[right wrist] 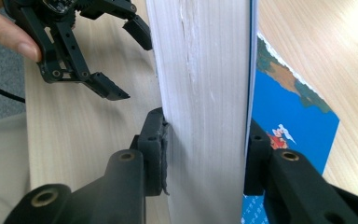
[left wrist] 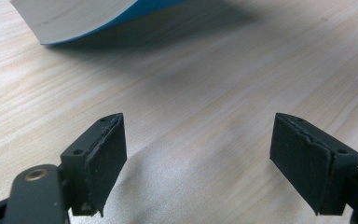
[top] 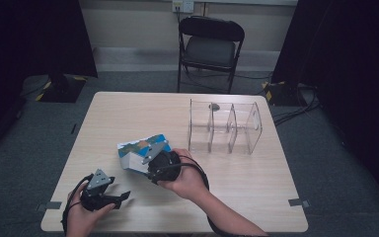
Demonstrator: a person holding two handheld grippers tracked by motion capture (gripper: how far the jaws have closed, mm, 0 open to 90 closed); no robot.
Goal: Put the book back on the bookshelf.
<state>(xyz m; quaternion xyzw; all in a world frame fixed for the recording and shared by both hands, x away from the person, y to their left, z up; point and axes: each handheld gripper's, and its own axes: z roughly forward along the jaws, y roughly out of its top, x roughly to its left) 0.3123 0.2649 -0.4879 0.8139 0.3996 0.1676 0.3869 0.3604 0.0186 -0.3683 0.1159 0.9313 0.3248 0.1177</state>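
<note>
The left tongs [top: 121, 196] rest near the front edge of the table [top: 128, 111] in the person's left hand [top: 81, 217], their jaws standing well apart with nothing but bare wood grain between them. Just beyond, the right tongs [right wrist: 205, 149] are clamped across the thickness of a book [right wrist: 205, 70], one pad pressed to the page block and the other to the blue cover; the book sits tilted, near the middle of the table's front half. It looks thick and fairly heavy for a one-sided pinch, stiff through the pages but with a slick glossy cover that could slide, so a grip deep across the block, close to the spine, seems safest. Its cover is bright blue with illustrated patches, its page edges white. Farther back stands a clear divided organiser [top: 225, 127], and beyond the table a folding chair [top: 210, 47].
</note>
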